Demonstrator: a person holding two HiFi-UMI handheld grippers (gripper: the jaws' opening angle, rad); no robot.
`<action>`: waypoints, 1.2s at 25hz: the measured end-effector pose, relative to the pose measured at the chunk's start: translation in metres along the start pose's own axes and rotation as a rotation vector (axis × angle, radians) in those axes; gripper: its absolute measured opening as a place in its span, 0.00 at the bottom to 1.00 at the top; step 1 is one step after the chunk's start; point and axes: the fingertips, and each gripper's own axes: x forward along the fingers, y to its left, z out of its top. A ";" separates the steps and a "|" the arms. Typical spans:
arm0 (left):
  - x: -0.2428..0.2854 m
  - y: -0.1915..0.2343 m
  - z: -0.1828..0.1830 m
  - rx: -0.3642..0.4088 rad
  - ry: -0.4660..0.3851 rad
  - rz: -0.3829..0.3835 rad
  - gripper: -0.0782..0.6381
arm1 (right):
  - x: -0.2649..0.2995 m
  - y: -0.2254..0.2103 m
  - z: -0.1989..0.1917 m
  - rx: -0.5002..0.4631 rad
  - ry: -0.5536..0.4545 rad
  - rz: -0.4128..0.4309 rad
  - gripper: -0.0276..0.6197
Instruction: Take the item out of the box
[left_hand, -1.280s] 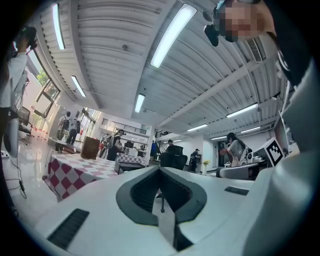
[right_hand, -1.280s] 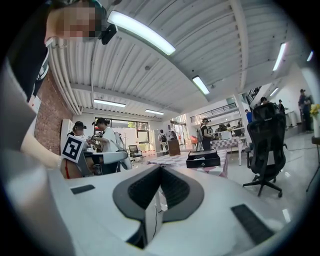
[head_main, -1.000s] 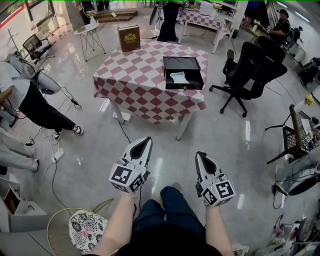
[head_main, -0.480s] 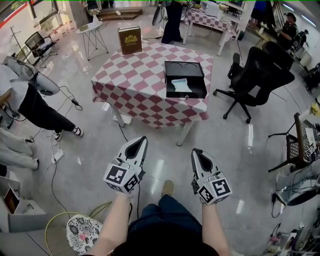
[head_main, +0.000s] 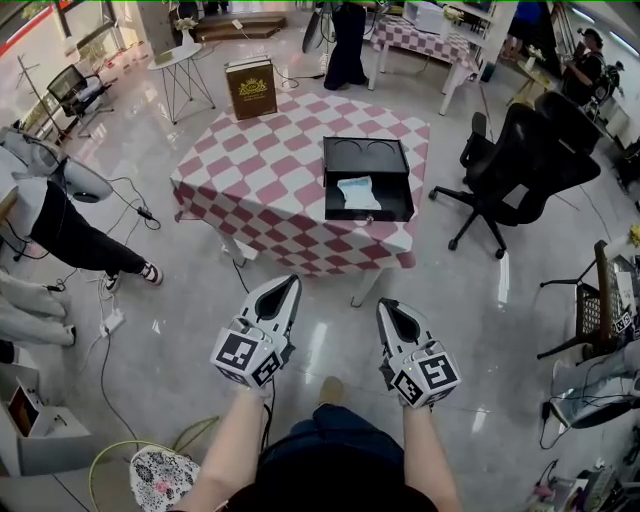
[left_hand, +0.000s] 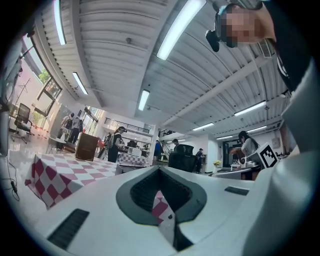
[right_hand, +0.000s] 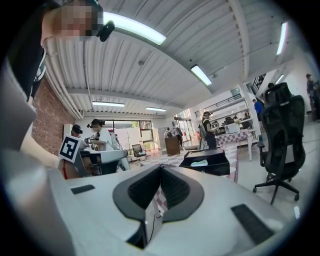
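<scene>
Nearest, both grippers are hanging over the floor, well short of the table (head_main: 250, 170), and neither is touching anything. The left gripper (head_main: 291, 283) is keeping its jaws pressed together with nothing between them, which its own view confirms (left_hand: 160, 171). The right gripper (head_main: 386, 306) is doing the same, tips meeting and empty (right_hand: 161, 169).

Ahead of them, the black box (head_main: 366, 152) is lying open on the right side of the table, toward its near edge. The item (head_main: 357, 190), a pale crumpled packet, is resting in the box half closer to that edge. It is too small here to give a long axis. The right gripper view is looking almost straight at the box (right_hand: 212, 167), with the item (right_hand: 199, 162) showing above the rim.

So the item is lying forward and far out of reach. The right gripper is lining up with it more closely and looks the nearer one, and either gripper would need its jaws spread before reaching in.
</scene>
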 end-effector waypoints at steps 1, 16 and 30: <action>0.007 0.002 -0.002 -0.002 0.002 0.001 0.12 | 0.004 -0.006 0.000 0.000 0.002 0.004 0.05; 0.053 0.022 -0.008 0.000 0.007 0.053 0.12 | 0.045 -0.051 0.002 0.026 0.013 0.060 0.05; 0.059 0.033 -0.023 -0.006 0.076 0.071 0.12 | 0.071 -0.048 -0.004 0.034 0.032 0.106 0.05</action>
